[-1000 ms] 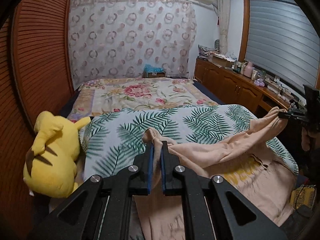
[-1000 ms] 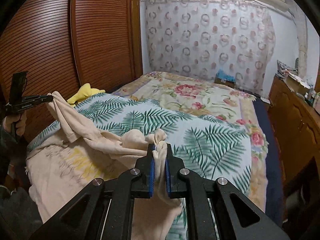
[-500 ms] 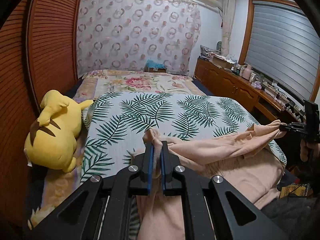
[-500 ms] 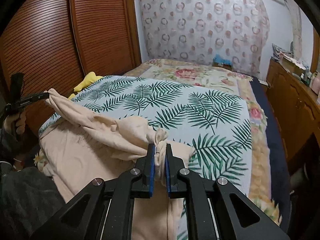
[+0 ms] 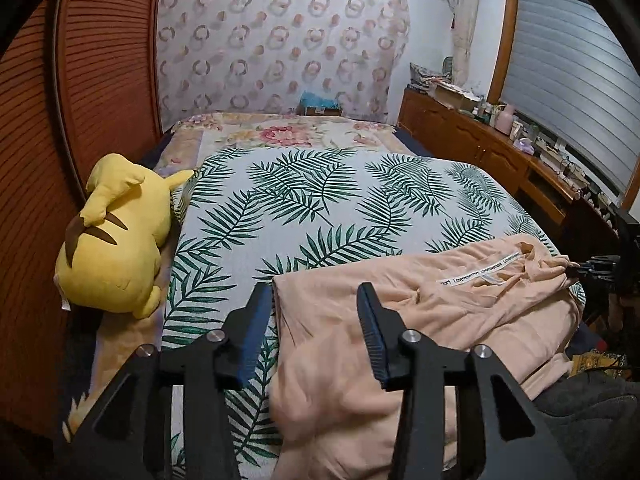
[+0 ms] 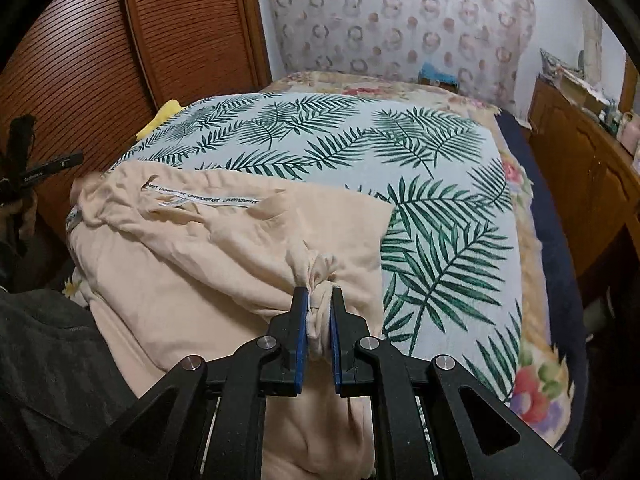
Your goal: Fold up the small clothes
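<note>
- Two grippers on one garment. Right gripper point(image 6: 319, 304): blue-padded fingers point(image 6: 301, 320) clamped on a bunched corner of the peach garment point(image 6: 224, 276); cloth puckers into a knot just beyond the tips.
- Left gripper point(image 5: 316, 312): jaws opening, fingers point(image 5: 370, 320) apart, cloth lying beneath and between them but not pinched; released edge lies flat.
- Peach garment: spread on the near end of the bed, on the palm-leaf blanket point(image 5: 320, 200), folded over itself, white neck tape point(image 5: 480, 270) showing on top.
- Handling, judged: light, soft, limp knit; drapes and wrinkles, no fragility, little slip against rubber pads. Best taken at corners or along a folded edge, pinching both layers together.
- Surroundings: yellow plush toy point(image 5: 116, 236) beside the blanket at the left edge, well apart from the garment; wooden wardrobe doors point(image 6: 188, 28); patterned curtain point(image 5: 280, 44).
</note>
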### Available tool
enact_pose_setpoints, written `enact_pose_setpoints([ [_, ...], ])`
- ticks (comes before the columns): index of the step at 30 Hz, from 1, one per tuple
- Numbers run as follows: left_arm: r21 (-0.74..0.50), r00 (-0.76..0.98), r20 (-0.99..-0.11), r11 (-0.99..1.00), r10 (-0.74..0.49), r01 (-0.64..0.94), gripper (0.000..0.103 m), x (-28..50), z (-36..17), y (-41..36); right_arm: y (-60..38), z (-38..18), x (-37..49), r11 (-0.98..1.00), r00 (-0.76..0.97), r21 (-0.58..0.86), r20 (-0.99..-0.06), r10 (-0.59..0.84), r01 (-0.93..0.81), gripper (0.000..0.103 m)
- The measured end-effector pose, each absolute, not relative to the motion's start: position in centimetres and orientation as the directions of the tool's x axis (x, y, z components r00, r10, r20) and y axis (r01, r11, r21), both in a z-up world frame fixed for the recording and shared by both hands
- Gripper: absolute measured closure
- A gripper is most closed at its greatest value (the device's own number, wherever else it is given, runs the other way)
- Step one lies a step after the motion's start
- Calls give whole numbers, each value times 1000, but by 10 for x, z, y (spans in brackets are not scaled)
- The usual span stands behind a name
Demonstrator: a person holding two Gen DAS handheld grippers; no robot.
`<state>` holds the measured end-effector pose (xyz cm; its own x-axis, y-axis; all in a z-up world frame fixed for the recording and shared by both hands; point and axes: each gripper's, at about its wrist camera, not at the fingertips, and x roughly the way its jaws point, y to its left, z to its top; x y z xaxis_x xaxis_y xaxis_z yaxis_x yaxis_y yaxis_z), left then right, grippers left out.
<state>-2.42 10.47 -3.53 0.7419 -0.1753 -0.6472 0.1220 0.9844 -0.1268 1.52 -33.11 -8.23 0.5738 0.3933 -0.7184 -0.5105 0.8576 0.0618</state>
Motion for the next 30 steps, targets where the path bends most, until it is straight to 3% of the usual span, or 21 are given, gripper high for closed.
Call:
enact_pose_setpoints([
  [2,-120,738,-652,985,-172,123,38,-20,-37,105,-332,-80,16,862,583,54,-715,386,-505,88],
  [4,-118,736,-656,985,-170,123,29,-12,-39,107,-333,-74,16,865,596,42,-708,379,-501,85],
  [5,-119,734,-658,985,-170,122,27,-9,-40,108,-333,-73,17,865,599,38,-706,378,-501,82],
  [7,-116,729,-664,986,-168,121,27,-1,-44,109,-333,-70,21,869,617,16,-698,363,-494,61],
  [10,-101,720,-678,989,-147,108,27,12,-53,111,-334,-68,29,877,635,5,-688,351,-480,49],
  [25,-58,618,-778,992,-114,111,27,61,-97,110,-315,-111,93,890,619,11,-715,326,-457,48],
  [30,-29,617,-780,991,-106,134,21,61,-103,104,-311,-125,107,888,592,24,-737,326,-458,48],
])
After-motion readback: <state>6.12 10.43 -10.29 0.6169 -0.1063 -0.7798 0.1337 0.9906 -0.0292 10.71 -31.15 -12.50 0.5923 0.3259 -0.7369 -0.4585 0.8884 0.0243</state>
